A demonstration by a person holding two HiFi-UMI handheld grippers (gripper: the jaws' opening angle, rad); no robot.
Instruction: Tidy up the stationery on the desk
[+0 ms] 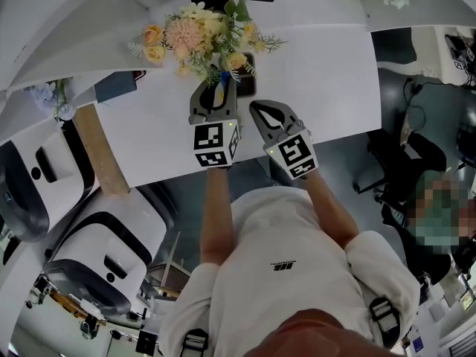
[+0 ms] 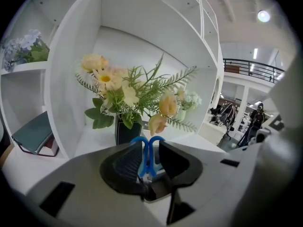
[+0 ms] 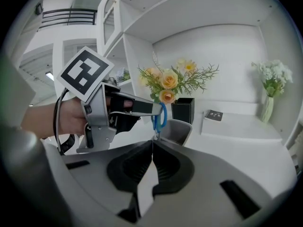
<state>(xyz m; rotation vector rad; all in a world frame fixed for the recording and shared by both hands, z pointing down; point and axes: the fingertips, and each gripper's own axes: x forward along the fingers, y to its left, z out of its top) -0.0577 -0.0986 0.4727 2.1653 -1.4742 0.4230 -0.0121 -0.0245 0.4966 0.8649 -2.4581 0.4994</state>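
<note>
While the blue scissors point(image 2: 147, 161) are clamped in the left tongs point(image 2: 147, 148) above the tabletop point(image 1: 320, 80), a firm grip is advised; the right tongs point(image 3: 152, 144), closed and empty, should be held clear of the grey holder point(image 3: 178, 131).

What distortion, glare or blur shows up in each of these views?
Head view: desk edges bow, even light, mosaic patch at right. Left gripper view: heavy fisheye, black corners, ceiling lamp blown out, blue scissors in the shut jaws a little soft. Right gripper view: black corners, shelves curve, flowers sharp.
</note>
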